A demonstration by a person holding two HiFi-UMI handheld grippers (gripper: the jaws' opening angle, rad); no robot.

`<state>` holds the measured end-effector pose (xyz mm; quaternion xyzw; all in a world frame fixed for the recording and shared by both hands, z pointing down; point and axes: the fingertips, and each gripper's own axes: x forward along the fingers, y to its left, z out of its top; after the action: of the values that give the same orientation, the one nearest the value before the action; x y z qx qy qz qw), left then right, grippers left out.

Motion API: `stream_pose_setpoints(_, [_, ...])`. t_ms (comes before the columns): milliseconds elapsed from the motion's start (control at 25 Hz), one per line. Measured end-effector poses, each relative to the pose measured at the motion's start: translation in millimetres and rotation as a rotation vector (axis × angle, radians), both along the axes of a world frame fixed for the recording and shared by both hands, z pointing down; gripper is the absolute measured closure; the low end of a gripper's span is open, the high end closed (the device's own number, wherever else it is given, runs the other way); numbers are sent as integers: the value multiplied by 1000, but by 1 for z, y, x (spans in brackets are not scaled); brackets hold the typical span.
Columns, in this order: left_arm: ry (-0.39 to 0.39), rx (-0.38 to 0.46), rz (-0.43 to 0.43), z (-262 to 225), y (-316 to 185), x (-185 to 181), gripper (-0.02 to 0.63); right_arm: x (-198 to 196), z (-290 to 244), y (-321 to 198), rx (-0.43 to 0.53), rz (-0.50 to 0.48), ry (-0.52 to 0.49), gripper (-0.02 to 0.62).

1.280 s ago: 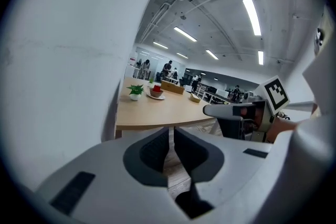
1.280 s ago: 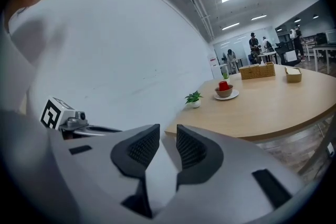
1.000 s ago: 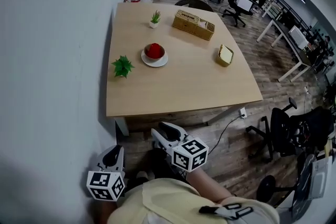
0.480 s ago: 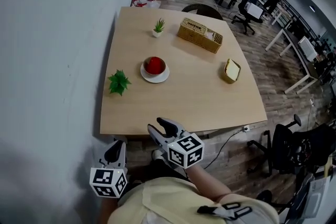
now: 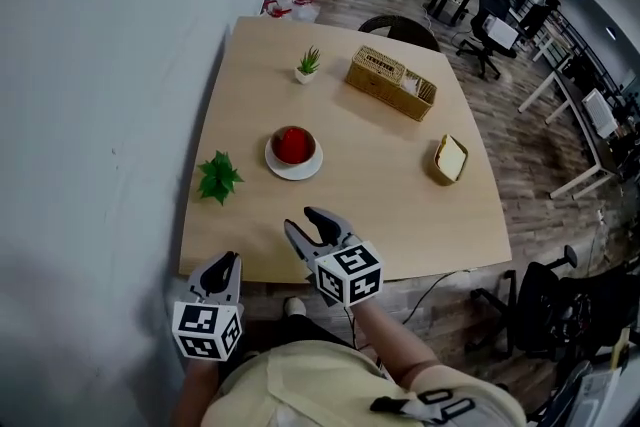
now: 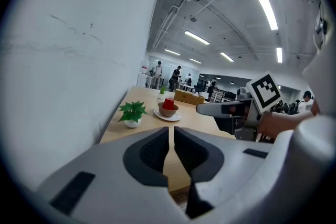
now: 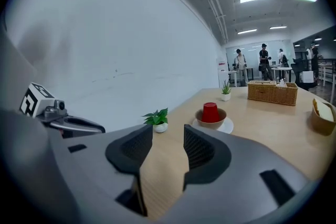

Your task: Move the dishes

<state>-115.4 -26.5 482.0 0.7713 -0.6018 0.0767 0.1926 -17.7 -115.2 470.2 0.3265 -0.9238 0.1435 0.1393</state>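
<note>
The bowl (image 5: 293, 148) with a red cup (image 5: 292, 141) sits mid-desk (image 5: 380, 180), well apart from both grippers. The right gripper (image 5: 305, 223) has its fingers wide and empty. The left gripper (image 5: 228, 261) has its fingers narrow and empty. I think it's best to reach slowly and keep the bowl level.

The counter (image 5: 380, 185) stands with its left edge against the wall (image 5: 100, 65). Near its middle a saucer (image 5: 298, 173) carries a bowl (image 5: 279, 148) with a cup (image 5: 293, 142) in it. A leafy plant (image 5: 218, 177) sits left of the saucer, toward the wall. At the far side, a small potted plant (image 5: 309, 65) stands left of a long basket (image 5: 391, 82). A small tray (image 5: 450, 159) lies near the right edge. A chair (image 5: 398, 23) is behind the far edge. My right claw (image 5: 305, 223) is over the near edge, in front of the saucer. My left claw (image 5: 226, 261) is beside it, nearer the wall, just off the counter.
</note>
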Motion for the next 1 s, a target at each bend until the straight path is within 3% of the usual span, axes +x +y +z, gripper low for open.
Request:
stream_pose_setpoints(520, [-78, 35, -10, -4, -94, -1, 566, 5, 13, -100, 14, 4, 44, 396])
stream_pose_setpoints(1000, [-120, 55, -120, -5, -149, -11, 566, -17, 35, -178, 60, -16, 141, 342])
